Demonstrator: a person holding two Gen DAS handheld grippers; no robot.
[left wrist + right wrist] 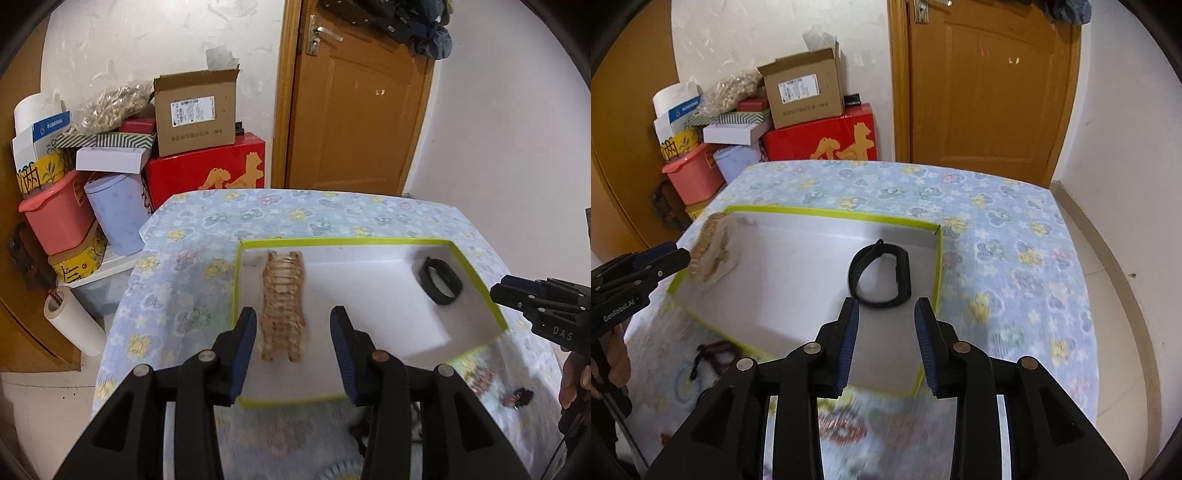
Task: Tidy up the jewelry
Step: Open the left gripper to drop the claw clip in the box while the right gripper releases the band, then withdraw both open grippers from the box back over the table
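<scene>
A shallow white box with a yellow-green rim (334, 242) (827, 213) lies on the flowered tablecloth. A tan beaded bracelet (283, 304) (711, 245) lies at the box's left end. A black band bracelet (440, 280) (879, 275) lies at its right end. My left gripper (293, 319) is open, its fingers either side of the beaded bracelet and just short of it. My right gripper (886, 312) is open just short of the black band. More jewelry, dark and beaded (714, 354) (519, 397), lies blurred on the cloth in front of the box.
The table (1015, 229) is covered in blue flowered cloth. Stacked boxes, a red carton (207, 166), a pink tub (55, 218) and a paper roll (74, 325) crowd the left. A brown door (354, 99) stands behind.
</scene>
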